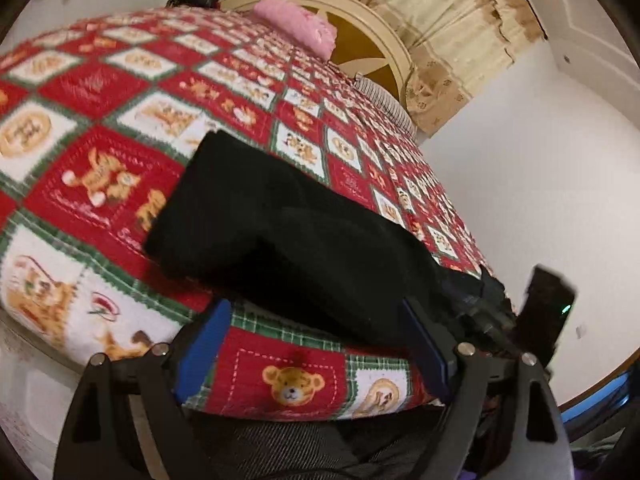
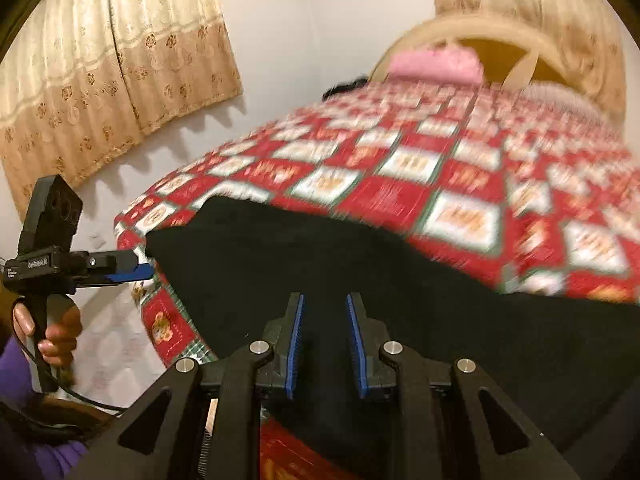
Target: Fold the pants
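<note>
Black pants [image 1: 280, 232] lie folded on a red, white and green teddy-bear quilt [image 1: 100, 92], near the bed's corner. My left gripper [image 1: 316, 320] stands wide open at the pants' near edge, and its blue pads [image 1: 204, 344] touch no cloth. In the right wrist view the left gripper [image 2: 148, 270] points at the pants' [image 2: 360, 272] left corner, carried by a person's hand [image 2: 60, 332]. My right gripper [image 2: 326, 340] hovers over the pants with a narrow gap between its pads and nothing pinched. In the left wrist view the right gripper [image 1: 480, 308] shows only as a dark body.
A pink folded cloth [image 1: 296, 28] lies at the head of the bed by a cream headboard [image 1: 372, 36]. Beige curtains [image 2: 100, 80] hang on the wall. The quilt [image 2: 460, 184] drops off at the bed edge [image 2: 160, 320] on the left. A purple sleeve [image 2: 16, 372] is at the lower left.
</note>
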The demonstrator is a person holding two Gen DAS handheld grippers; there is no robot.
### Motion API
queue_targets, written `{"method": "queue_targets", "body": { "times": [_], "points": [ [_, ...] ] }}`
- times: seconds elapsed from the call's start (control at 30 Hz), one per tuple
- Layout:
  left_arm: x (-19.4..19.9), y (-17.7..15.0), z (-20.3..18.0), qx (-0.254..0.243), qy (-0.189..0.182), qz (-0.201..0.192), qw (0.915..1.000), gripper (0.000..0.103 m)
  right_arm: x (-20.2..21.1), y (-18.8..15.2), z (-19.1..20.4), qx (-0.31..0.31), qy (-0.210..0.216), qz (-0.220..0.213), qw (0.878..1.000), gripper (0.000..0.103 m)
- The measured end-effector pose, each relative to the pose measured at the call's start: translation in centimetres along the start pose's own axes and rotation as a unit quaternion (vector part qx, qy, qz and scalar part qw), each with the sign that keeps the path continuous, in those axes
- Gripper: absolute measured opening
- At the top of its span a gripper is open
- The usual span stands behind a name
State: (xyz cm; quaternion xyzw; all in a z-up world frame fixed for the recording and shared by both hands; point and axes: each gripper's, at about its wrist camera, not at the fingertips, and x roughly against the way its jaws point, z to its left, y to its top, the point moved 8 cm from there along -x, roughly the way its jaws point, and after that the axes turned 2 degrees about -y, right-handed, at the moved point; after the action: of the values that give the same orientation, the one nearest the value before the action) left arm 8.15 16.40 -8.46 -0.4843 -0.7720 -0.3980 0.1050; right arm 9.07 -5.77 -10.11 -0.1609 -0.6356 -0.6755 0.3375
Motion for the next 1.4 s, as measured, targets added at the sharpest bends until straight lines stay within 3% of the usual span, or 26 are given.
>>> {"method": "queue_targets", "body": {
  "times": [0.07, 0.13, 0.23, 0.3, 0.33, 0.4, 0.43, 0.53, 0.7, 0.73, 0.8, 0.83, 0.87, 0.9, 0.93, 1.03, 1.1, 1.17, 1.2, 1.27, 1.3, 1.4],
  "points": [
    [0.0, 1.1, 0.5, 0.019, 0.0, -0.018, 0.9997, 0.087, -1.9, -2.0, 0.0, -0.018, 0.005, 0.029, 0.999, 0.023],
    [0.2, 2.8, 1.1, 0.049, -0.009, -0.044, 0.9978, 0.087, -1.4, -2.5, 0.0, -0.028, 0.009, -0.002, 1.0, 0.023],
    [0.1, 4.2, 2.1, 0.073, 0.0, -0.06, 0.9955, 0.085, -1.0, -2.7, -0.2, -0.046, 0.016, -0.005, 0.999, 0.023],
    [-0.3, 4.9, 2.6, 0.067, 0.023, -0.059, 0.9958, 0.06, -0.9, -2.8, -0.4, -0.056, 0.02, -0.007, 0.998, 0.023],
    [-0.4, 5.3, 2.5, 0.055, 0.035, -0.058, 0.9962, 0.053, -0.9, -2.8, -0.4, -0.057, 0.019, -0.008, 0.998, 0.023],
    [0.1, 6.3, 2.1, 0.035, 0.038, -0.068, 0.9964, 0.021, -1.0, -2.9, -0.2, -0.051, 0.013, -0.009, 0.999, 0.023],
    [0.5, 6.7, 1.8, 0.026, 0.028, -0.077, 0.9963, 0.02, -1.1, -2.9, -0.2, -0.047, 0.009, -0.008, 0.999, 0.023],
    [1.2, 7.5, 1.3, -0.007, 0.039, -0.095, 0.9947, 0.02, -1.1, -2.9, -0.1, -0.044, 0.001, -0.011, 0.999, 0.023],
    [-0.7, 4.2, 4.7, -0.022, 0.129, -0.028, 0.991, 0.021, -1.2, -2.8, 0.0, -0.035, -0.009, -0.014, 0.999, 0.023],
    [-0.5, 3.7, 5.2, -0.02, 0.127, -0.028, 0.9913, 0.023, -1.3, -2.7, 0.0, -0.032, -0.01, -0.014, 0.999, 0.023],
    [0.8, 3.5, 5.5, -0.014, 0.123, -0.042, 0.9914, 0.038, -1.3, -2.7, 0.1, -0.022, -0.014, -0.012, 1.0, 0.023],
    [1.6, 3.7, 5.8, -0.013, 0.138, -0.047, 0.9892, 0.048, -1.3, -2.7, 0.2, -0.016, -0.016, -0.01, 1.0, 0.023],
    [2.8, 4.1, 6.4, -0.015, 0.176, -0.063, 0.9823, 0.069, -1.3, -2.7, 0.2, -0.011, -0.017, -0.009, 1.0, 0.024],
    [3.6, 4.5, 6.6, -0.019, 0.203, -0.077, 0.9759, 0.074, -1.3, -2.6, 0.3, -0.008, -0.016, -0.007, 1.0, 0.024],
    [4.9, 5.2, 6.8, -0.027, 0.238, -0.099, 0.9659, 0.074, -1.2, -2.6, 0.2, -0.008, -0.015, -0.004, 1.0, 0.024],
    [6.3, 6.5, 5.2, -0.051, 0.248, -0.131, 0.9584, 0.074, -0.8, -2.2, -0.2, -0.032, -0.007, 0.003, 0.999, 0.027],
    [5.6, 6.9, 2.8, -0.092, 0.236, -0.143, 0.9568, 0.074, -0.1, -1.6, -0.6, -0.054, -0.002, -0.005, 0.999, 0.046],
    [3.7, 6.6, 0.0, -0.157, 0.23, -0.141, 0.95, 0.074, 1.5, -0.2, -1.5, -0.075, 0.008, -0.035, 0.997, 0.061],
    [2.1, 6.3, -1.6, -0.198, 0.234, -0.139, 0.9417, 0.074, 2.2, 0.6, -2.0, -0.082, 0.007, -0.05, 0.995, 0.067],
    [-0.1, 6.0, -2.8, -0.227, 0.248, -0.132, 0.9325, 0.074, 3.2, 2.4, -3.4, -0.095, -0.001, -0.068, 0.993, 0.069],
    [-1.1, 5.7, -2.8, -0.23, 0.254, -0.124, 0.9311, 0.074, 3.1, 3.1, -4.2, -0.1, -0.008, -0.066, 0.993, 0.069],
    [-4.1, 4.6, -1.0, -0.205, 0.261, -0.089, 0.9392, 0.074, 1.6, 4.6, -5.9, -0.115, 0.001, -0.047, 0.992, 0.069]
  ]
}}
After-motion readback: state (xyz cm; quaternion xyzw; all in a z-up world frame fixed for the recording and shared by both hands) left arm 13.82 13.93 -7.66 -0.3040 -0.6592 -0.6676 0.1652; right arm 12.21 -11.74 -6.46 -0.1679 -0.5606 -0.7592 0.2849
